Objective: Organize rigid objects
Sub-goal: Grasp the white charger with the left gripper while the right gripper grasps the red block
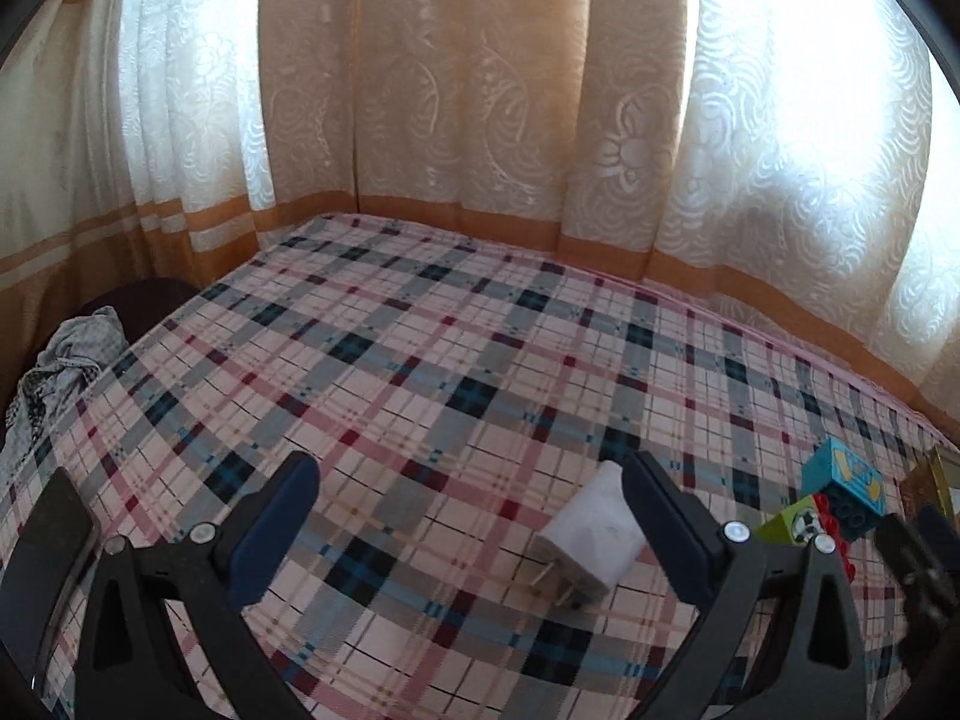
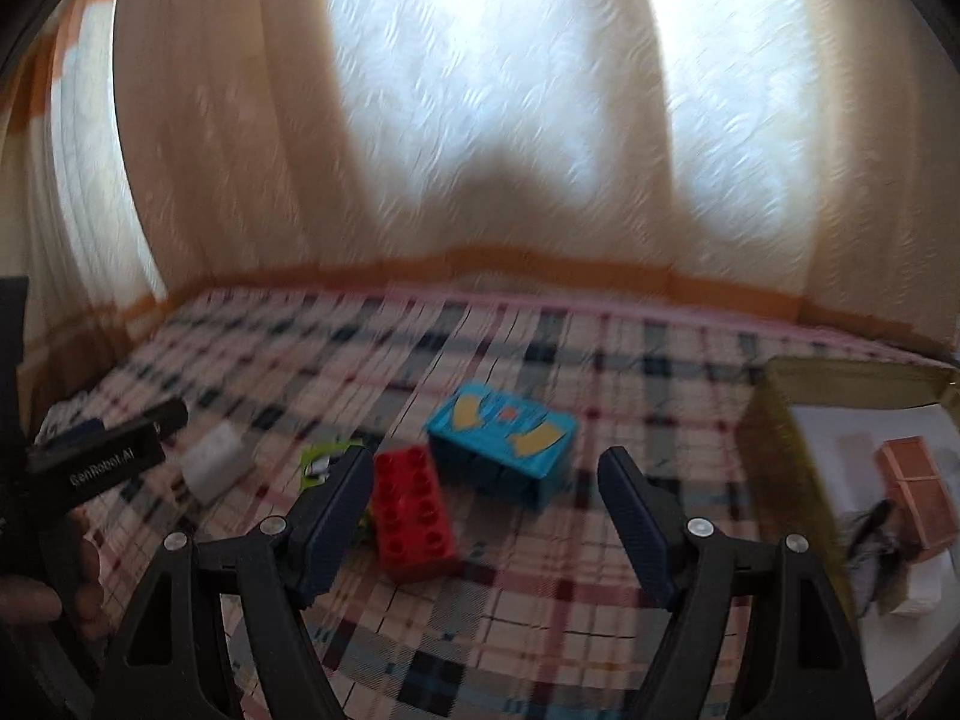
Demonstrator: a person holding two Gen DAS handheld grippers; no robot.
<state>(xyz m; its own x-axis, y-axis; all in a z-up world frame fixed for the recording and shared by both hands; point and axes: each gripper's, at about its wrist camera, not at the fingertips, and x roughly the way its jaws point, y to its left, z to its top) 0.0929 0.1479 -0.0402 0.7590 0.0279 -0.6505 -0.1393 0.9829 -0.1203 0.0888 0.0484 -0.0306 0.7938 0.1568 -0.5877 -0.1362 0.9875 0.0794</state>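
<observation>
On the plaid bedspread [image 1: 420,360] lies a white plug adapter [image 1: 591,540], prongs toward me, just inside the right finger of my left gripper [image 1: 474,498], which stands open and does not touch it. To the right lie a blue block [image 1: 846,489], a green block [image 1: 792,525] and a red brick [image 1: 831,519]. In the right wrist view my right gripper [image 2: 486,492] is open above the red brick [image 2: 414,516] and near the blue block [image 2: 504,444]; the green block [image 2: 324,459] is partly hidden behind its left finger. The adapter [image 2: 213,459] lies at the left.
An open cardboard box [image 2: 780,456] with a brown block and other items inside stands at the right. Patterned curtains [image 1: 456,90] hang behind the bed. A crumpled cloth [image 1: 60,360] lies off the bed's left edge. The other gripper [image 2: 102,462] and a hand show at the left.
</observation>
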